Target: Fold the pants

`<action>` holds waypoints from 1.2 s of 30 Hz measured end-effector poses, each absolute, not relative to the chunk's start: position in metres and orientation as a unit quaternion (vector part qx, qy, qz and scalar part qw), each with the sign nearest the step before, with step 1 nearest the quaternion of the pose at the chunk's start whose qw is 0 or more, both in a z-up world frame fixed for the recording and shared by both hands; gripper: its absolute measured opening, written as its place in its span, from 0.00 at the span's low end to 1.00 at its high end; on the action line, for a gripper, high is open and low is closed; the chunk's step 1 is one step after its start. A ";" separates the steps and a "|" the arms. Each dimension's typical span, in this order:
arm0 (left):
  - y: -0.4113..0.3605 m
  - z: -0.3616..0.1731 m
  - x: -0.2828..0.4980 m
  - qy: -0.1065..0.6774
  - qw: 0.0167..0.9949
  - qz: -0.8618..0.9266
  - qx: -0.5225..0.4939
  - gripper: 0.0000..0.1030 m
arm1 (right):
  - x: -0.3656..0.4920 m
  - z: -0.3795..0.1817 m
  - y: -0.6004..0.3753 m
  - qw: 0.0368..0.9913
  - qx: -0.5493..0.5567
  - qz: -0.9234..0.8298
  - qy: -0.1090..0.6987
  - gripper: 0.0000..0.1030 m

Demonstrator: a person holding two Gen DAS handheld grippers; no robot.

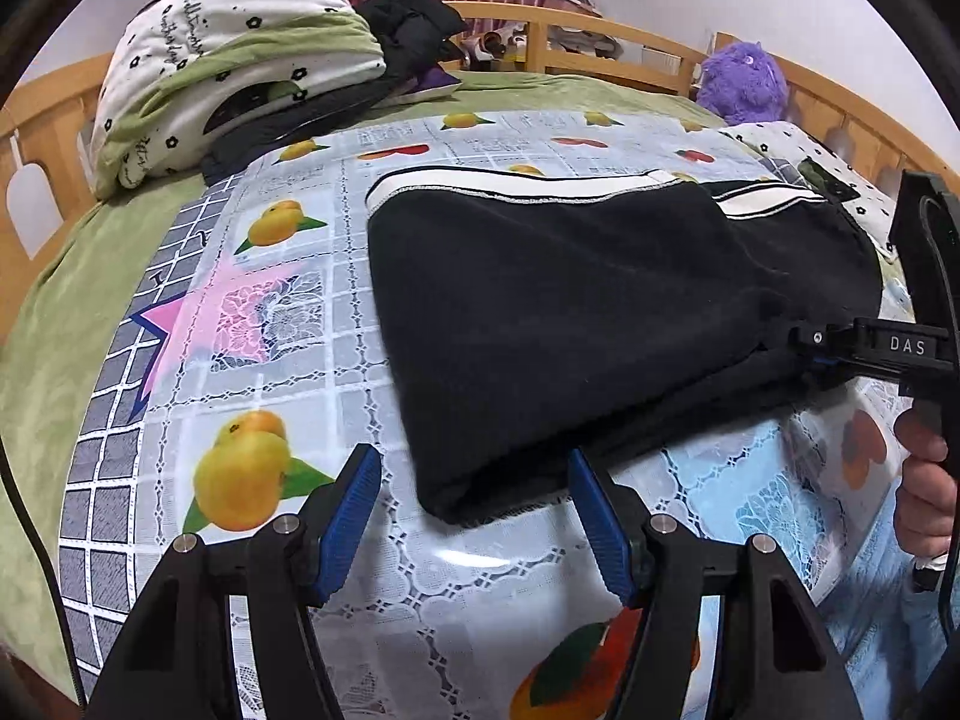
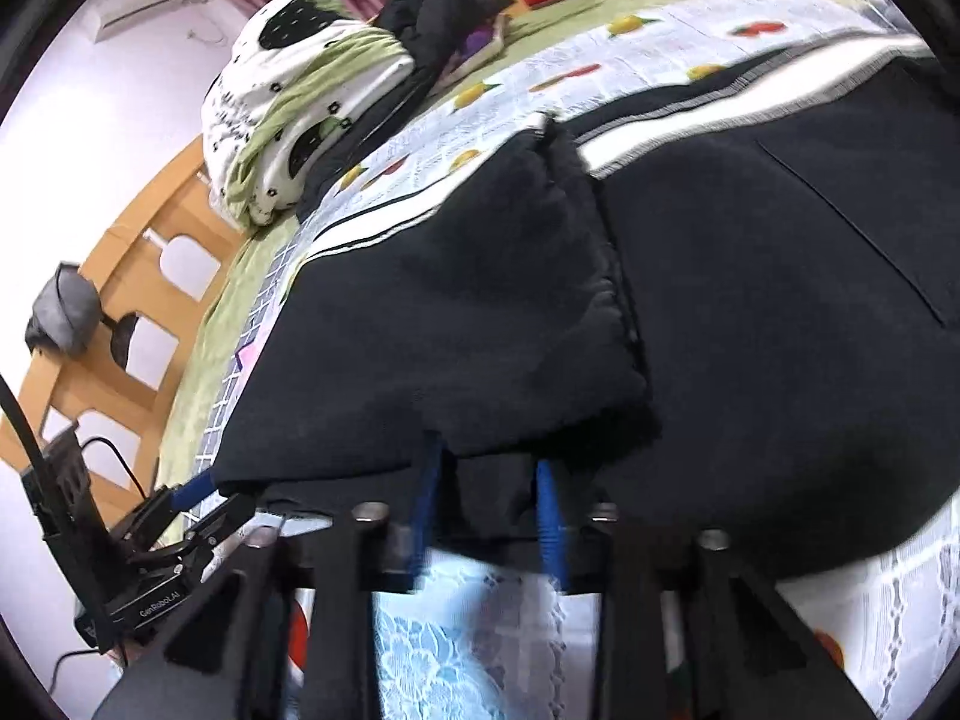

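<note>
Black pants (image 1: 570, 312) with a white side stripe lie folded on a fruit-print cloth (image 1: 288, 312) on the bed. My left gripper (image 1: 474, 516) is open and empty, its blue pads just short of the pants' near corner. My right gripper (image 1: 807, 351) reaches in from the right and grips the pants' near right edge. In the right wrist view the pants (image 2: 750, 300) fill the frame and my right gripper (image 2: 486, 510) is closed on a bunched fold of black fabric. The left gripper (image 2: 204, 504) shows at lower left, open.
A rolled white and green quilt (image 1: 240, 72) and a black jacket (image 1: 408, 30) lie at the far left. A purple plush toy (image 1: 744, 81) sits far right. A wooden bed rail (image 1: 600, 42) runs around the bed.
</note>
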State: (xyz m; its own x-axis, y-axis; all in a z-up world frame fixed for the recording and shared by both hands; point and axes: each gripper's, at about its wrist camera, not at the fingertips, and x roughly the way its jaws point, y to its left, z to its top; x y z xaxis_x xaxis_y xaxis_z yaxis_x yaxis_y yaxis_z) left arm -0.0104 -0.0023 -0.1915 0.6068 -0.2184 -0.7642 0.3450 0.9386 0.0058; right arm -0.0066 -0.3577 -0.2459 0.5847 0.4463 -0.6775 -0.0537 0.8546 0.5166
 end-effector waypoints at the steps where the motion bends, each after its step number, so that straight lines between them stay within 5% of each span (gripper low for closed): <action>1: -0.001 -0.192 -0.008 0.419 0.891 -0.157 0.075 0.61 | -0.006 -0.241 -0.356 0.867 0.221 0.144 0.422 0.20; 8: -0.006 -0.193 -0.008 0.415 0.893 -0.139 0.109 0.61 | -0.008 -0.174 -0.359 0.908 0.199 0.148 0.339 0.18; 17: -0.028 -0.194 0.007 0.404 0.901 -0.118 0.102 0.59 | -0.012 -0.160 -0.367 0.909 0.214 0.141 0.328 0.16; 18: -0.025 -0.192 0.005 0.398 0.904 -0.121 0.095 0.53 | -0.014 -0.157 -0.370 0.912 0.213 0.137 0.323 0.16; 19: -0.021 -0.189 0.002 0.389 0.908 -0.129 0.084 0.34 | -0.019 -0.153 -0.377 0.917 0.210 0.126 0.314 0.16; 23: -0.012 -0.185 -0.008 0.372 0.910 -0.171 0.064 0.19 | -0.028 -0.166 -0.406 0.914 0.227 0.107 0.318 0.16; 32: -0.003 -0.185 -0.018 0.404 0.895 -0.175 0.071 0.27 | -0.036 -0.241 -0.406 0.879 0.190 0.100 0.427 0.20; 33: -0.003 -0.181 -0.023 0.400 0.896 -0.175 0.076 0.31 | -0.039 -0.236 -0.408 0.881 0.188 0.101 0.423 0.20; 35: 0.000 -0.172 -0.032 0.389 0.902 -0.171 0.079 0.54 | -0.046 -0.217 -0.414 0.892 0.183 0.097 0.402 0.21; 36: 0.001 -0.167 -0.036 0.384 0.904 -0.170 0.077 0.56 | -0.048 -0.208 -0.416 0.899 0.177 0.092 0.389 0.21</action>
